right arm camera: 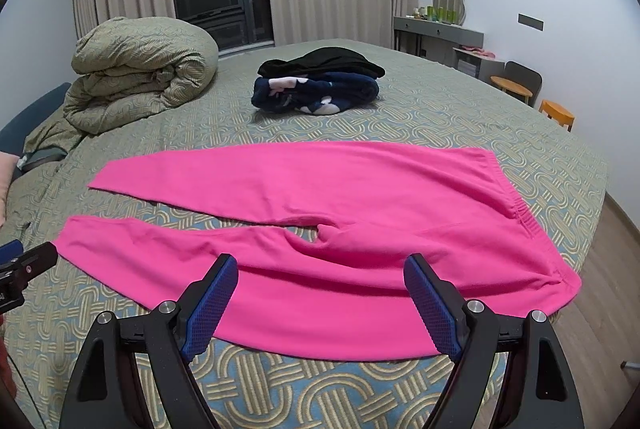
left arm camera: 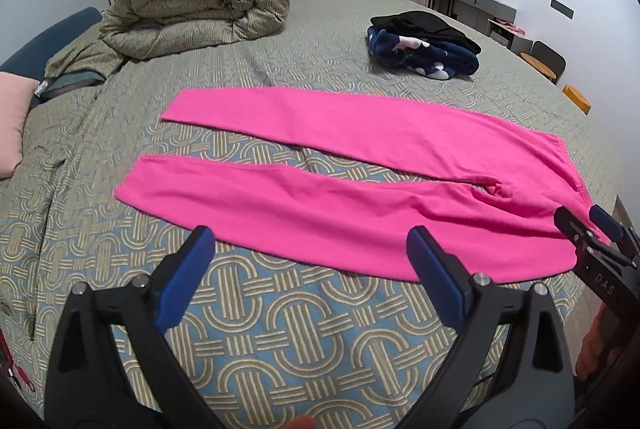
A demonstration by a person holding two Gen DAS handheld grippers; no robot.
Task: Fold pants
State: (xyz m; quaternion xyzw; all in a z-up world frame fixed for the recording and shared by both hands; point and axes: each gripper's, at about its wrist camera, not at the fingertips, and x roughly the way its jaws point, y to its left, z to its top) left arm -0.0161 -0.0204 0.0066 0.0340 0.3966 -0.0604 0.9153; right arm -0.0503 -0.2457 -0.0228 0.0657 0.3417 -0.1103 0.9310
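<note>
We see the pink pants [right arm camera: 320, 229] lying sideways just past our spread fingers, right gripper [right arm camera: 320, 305] nearer the waist, left gripper [left arm camera: 310, 271] nearer the legs.

Black grippers with blue pads

Each gripper, left gripper [left arm camera: 310, 261] and right gripper [right arm camera: 320, 289], has black plastic arms, silver round screws [right arm camera: 167, 306] and textured blue finger pads [right arm camera: 210, 305]; white letters "DAS" mark one.

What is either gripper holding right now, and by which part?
Nothing. The left gripper and right gripper are both open, poised by the near edge of the pink pants, which lie flat on the bed.
</note>
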